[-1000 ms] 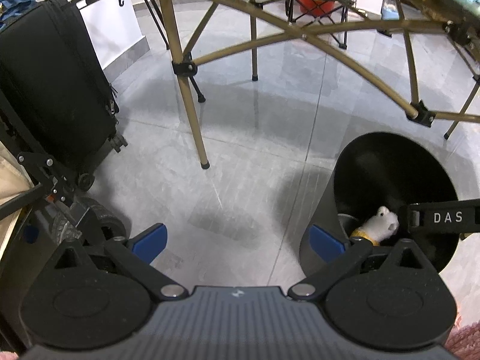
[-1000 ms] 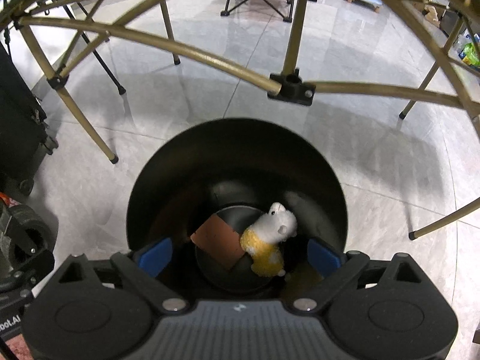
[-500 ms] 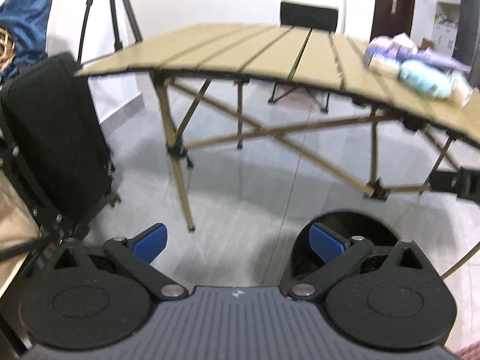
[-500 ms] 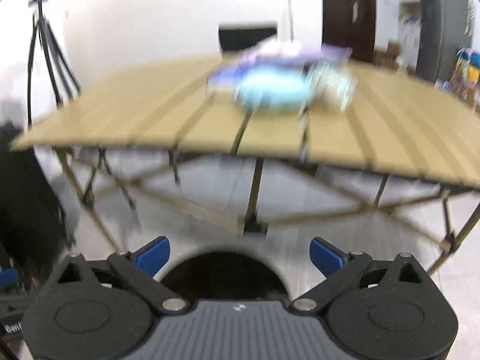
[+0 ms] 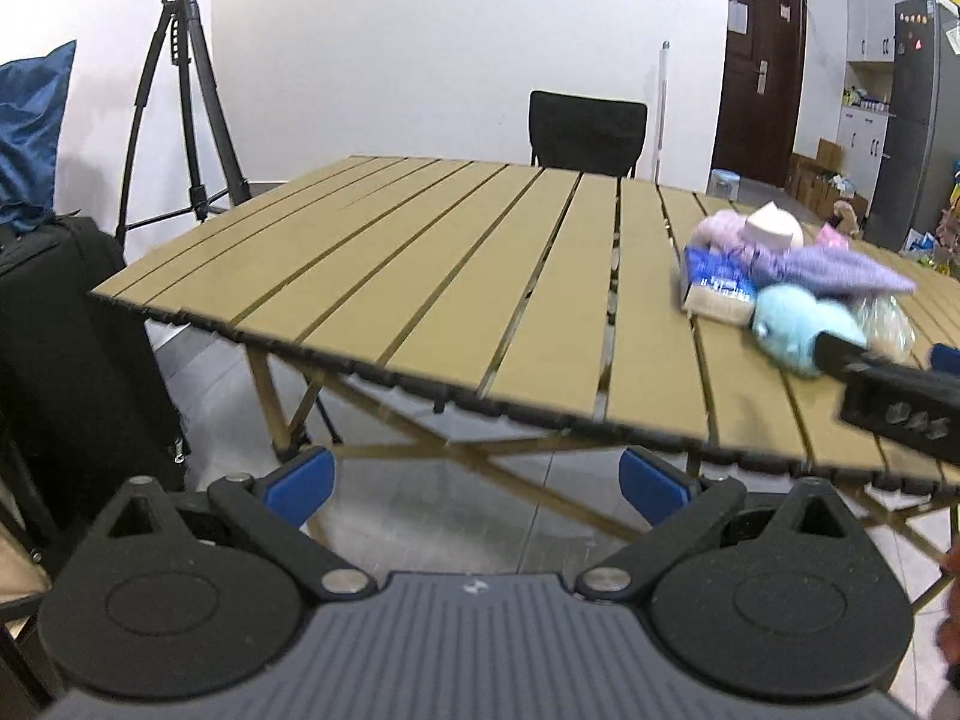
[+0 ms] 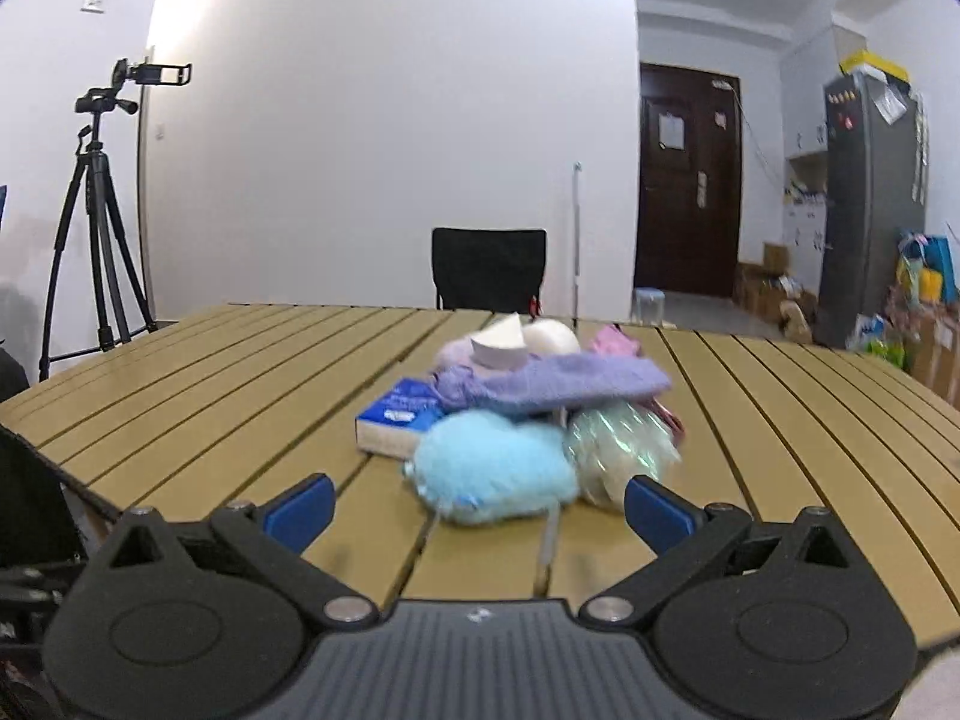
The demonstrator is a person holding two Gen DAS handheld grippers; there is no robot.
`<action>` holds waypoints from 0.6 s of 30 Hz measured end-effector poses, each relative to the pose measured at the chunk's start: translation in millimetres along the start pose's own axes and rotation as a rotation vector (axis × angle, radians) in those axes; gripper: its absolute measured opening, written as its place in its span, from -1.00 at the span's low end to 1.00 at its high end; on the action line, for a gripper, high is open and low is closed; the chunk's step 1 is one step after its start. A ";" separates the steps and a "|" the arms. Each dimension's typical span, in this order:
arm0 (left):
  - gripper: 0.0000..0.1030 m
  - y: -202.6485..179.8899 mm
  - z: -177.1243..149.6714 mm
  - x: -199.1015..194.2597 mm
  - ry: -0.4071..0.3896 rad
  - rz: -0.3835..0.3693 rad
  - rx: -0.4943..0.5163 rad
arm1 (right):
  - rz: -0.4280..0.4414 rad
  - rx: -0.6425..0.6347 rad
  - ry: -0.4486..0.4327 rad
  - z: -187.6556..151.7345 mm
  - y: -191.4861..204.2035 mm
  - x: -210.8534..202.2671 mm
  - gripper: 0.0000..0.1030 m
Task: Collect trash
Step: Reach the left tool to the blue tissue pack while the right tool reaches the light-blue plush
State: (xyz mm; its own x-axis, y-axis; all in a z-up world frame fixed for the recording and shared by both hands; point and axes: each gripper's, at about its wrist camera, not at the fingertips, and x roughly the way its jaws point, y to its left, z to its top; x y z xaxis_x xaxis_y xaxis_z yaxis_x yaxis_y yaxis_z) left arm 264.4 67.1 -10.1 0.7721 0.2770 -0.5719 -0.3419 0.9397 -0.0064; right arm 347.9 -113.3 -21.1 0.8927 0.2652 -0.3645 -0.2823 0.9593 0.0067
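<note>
Left gripper (image 5: 477, 483): aimed slightly downward at the near edge of the slatted folding table (image 5: 420, 294), jaws spread wide, nothing between them.

Right gripper (image 6: 477, 507): nearly level, just above the table's near edge, facing the trash pile; jaws opening, empty.

Trash pile, right-centre of the table, left to right: blue tissue box (image 6: 396, 420); light-blue fluffy lump (image 6: 492, 468) nearest the right gripper; purple cloth (image 6: 558, 387) lying across the top; pale crinkled bag (image 6: 621, 450).

Black chair (image 6: 489, 270): behind the table's far edge.
</note>
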 end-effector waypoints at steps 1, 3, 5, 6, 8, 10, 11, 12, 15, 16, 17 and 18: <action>1.00 -1.0 2.3 1.3 -0.003 -0.006 -0.005 | 0.002 -0.002 -0.002 1.5 0.3 9.2 0.97; 1.00 -4.4 6.0 6.5 -0.002 -0.020 -0.014 | 0.002 0.001 0.001 3.7 1.4 22.1 0.90; 1.00 -5.4 9.0 11.6 0.009 -0.034 -0.023 | -0.017 0.001 -0.005 7.4 2.7 34.7 0.88; 1.00 -6.6 10.6 14.0 0.012 -0.039 -0.026 | -0.030 -0.006 -0.011 8.7 4.4 40.1 0.88; 1.00 -8.4 15.3 17.8 0.010 -0.041 -0.025 | -0.061 -0.024 -0.014 11.3 6.6 49.0 0.87; 1.00 -9.9 20.0 20.1 -0.002 -0.041 -0.023 | -0.079 -0.024 0.000 12.6 7.2 60.5 0.85; 1.00 -10.5 23.4 22.3 -0.006 -0.040 -0.022 | -0.078 -0.017 0.014 13.1 5.9 66.5 0.81; 1.00 -10.7 26.0 24.0 -0.008 -0.039 -0.023 | -0.078 -0.011 0.026 12.8 4.6 71.2 0.80; 1.00 -9.0 32.1 28.2 -0.009 -0.039 -0.030 | -0.059 0.011 0.069 9.8 2.9 83.3 0.71; 1.00 -7.8 33.3 29.7 -0.006 -0.040 -0.037 | -0.058 0.011 0.088 8.2 4.3 87.2 0.67; 1.00 -6.3 33.8 30.8 -0.002 -0.041 -0.044 | -0.070 -0.002 0.094 7.7 6.3 89.2 0.55; 1.00 -5.2 33.7 31.3 0.003 -0.041 -0.051 | -0.070 -0.002 0.096 7.4 6.5 90.6 0.53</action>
State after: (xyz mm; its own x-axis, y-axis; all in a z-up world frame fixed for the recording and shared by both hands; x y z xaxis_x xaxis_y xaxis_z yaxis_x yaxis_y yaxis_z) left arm 308.5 77.6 -0.3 0.7848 0.2377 -0.5724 -0.3367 0.9389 -0.0718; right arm 429.6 -82.3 -47.2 0.8726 0.1868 -0.4514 -0.2212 0.9749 -0.0241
